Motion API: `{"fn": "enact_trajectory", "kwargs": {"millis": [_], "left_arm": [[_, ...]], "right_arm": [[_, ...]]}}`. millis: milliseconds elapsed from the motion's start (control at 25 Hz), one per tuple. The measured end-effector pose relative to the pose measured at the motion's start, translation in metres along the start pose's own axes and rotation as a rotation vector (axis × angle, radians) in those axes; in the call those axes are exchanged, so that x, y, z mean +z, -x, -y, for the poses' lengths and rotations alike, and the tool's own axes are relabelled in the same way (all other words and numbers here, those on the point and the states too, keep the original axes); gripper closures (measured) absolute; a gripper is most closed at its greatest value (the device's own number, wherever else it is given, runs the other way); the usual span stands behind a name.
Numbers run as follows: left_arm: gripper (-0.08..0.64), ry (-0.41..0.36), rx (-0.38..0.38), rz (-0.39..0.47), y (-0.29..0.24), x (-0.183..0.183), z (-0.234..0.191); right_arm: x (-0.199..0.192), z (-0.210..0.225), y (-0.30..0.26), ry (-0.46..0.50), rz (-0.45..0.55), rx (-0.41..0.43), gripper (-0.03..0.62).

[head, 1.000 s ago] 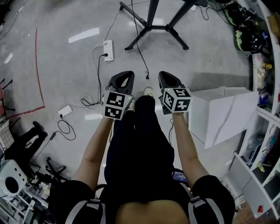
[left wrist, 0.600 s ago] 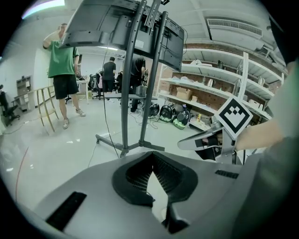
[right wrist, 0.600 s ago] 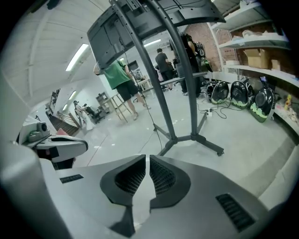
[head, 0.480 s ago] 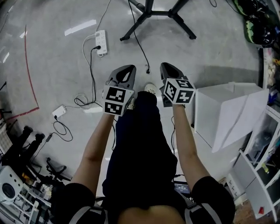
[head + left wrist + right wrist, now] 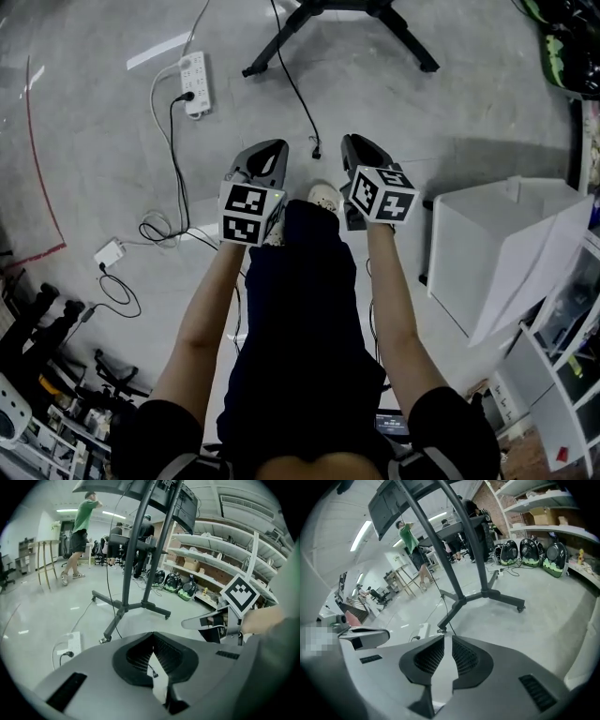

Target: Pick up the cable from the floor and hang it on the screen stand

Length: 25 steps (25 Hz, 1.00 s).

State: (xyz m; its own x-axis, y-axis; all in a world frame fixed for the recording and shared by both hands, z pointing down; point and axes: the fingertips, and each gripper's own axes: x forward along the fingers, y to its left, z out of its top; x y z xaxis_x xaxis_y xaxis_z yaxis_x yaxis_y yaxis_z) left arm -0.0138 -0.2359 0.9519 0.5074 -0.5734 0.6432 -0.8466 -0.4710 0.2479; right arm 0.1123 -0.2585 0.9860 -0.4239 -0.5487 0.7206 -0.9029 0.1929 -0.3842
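Observation:
A thin black cable point(image 5: 298, 94) runs down from the screen stand point(image 5: 277, 47) and across the grey floor. Its plug end point(image 5: 316, 146) lies just ahead of both grippers, between them. My left gripper point(image 5: 276, 146) hovers left of the plug, shut and empty; in the left gripper view its tips point(image 5: 153, 634) touch. My right gripper point(image 5: 350, 141) hovers to the plug's right. Its jaws point(image 5: 447, 637) have just been opening to a narrow slit, with nothing between them. The cable point(image 5: 443, 604) hangs beside the stand's pole point(image 5: 440, 541). Stand point(image 5: 136, 559) and cable point(image 5: 107, 573) also show ahead.
A white power strip point(image 5: 194, 70) with a black lead lies at the left, a white adapter point(image 5: 108, 253) nearer. A white box point(image 5: 487, 244) stands close on the right, shelves behind it. My own leg and shoe point(image 5: 323, 197) sit between the grippers. A person point(image 5: 82, 527) stands far off.
Both grippers have sunk toward the floor together. The cable's plug end now lies much nearer their tips, and the stand's legs have slid to the top edge of the head view.

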Motion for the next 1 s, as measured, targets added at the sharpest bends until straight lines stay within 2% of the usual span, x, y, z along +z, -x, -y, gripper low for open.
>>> {"fn": "enact_trajectory", "kwargs": {"millis": [240, 680, 840, 1000], "left_arm": [[0.552, 0.042, -0.035, -0.057, -0.061, -0.069, -0.018], [0.552, -0.012, -0.107, -0.092, -0.152, -0.167, -0.048], [0.552, -0.023, -0.121, -0.096, -0.178, -0.19, -0.064], [0.552, -0.013, -0.15, -0.094, -0.202, -0.21, -0.073]], "right_arm": [[-0.05, 0.031, -0.059, -0.04, -0.032, 0.006, 0.502], [-0.157, 0.069, -0.166, -0.021, -0.136, 0.036, 0.431], [-0.186, 0.078, -0.197, -0.005, -0.16, 0.023, 0.391], [-0.216, 0.091, -0.217, 0.034, -0.176, -0.015, 0.383]]}}
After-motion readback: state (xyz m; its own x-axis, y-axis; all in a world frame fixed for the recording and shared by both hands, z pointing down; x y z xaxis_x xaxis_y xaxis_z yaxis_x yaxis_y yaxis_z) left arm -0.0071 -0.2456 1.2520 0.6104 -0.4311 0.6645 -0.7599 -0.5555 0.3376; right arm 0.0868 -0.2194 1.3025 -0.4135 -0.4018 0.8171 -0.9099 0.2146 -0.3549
